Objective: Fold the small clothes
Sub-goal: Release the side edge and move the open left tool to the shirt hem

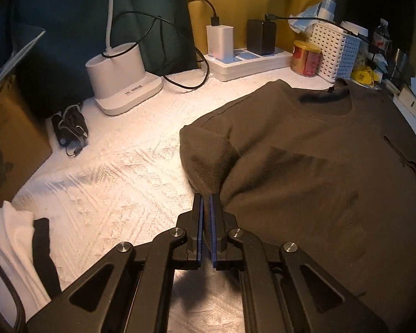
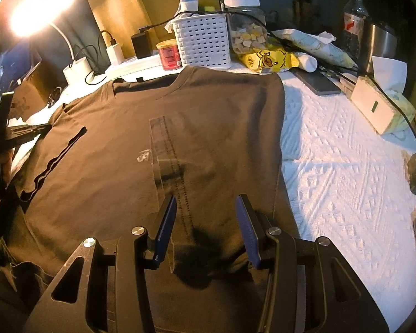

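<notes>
While the brown T-shirt (image 1: 305, 161) lies spread front-up on the white textured cloth (image 1: 119, 172) that covers the table, the left gripper (image 1: 207, 202) is clenched on a fold of the shirt's sleeve edge, its blue pads (image 1: 200, 216) pressed together with dark fabric pinched between them. From the pinch, the sleeve rises into a rounded ridge toward the shoulder. In the right wrist view, the right gripper (image 2: 206, 208) hovers over the lower middle of the shirt with its jaws standing apart; nothing lies between the pads, and whether the fingertips touch the fabric cannot be told. The shirt's right side is folded in along a straight edge, with bare white cloth beside it. The collar points toward the far clutter: a white perforated basket (image 2: 203, 43), a red tin (image 2: 169, 55), a clear jar (image 2: 245, 25) with a white lid, a yellow packet (image 2: 269, 59) and a plastic bottle (image 2: 353, 19). In the left wrist view, a white lamp base (image 1: 122, 77) stands well left of the shirt, and a power strip (image 1: 246, 61) holding two chargers lies behind the collar.
</notes>
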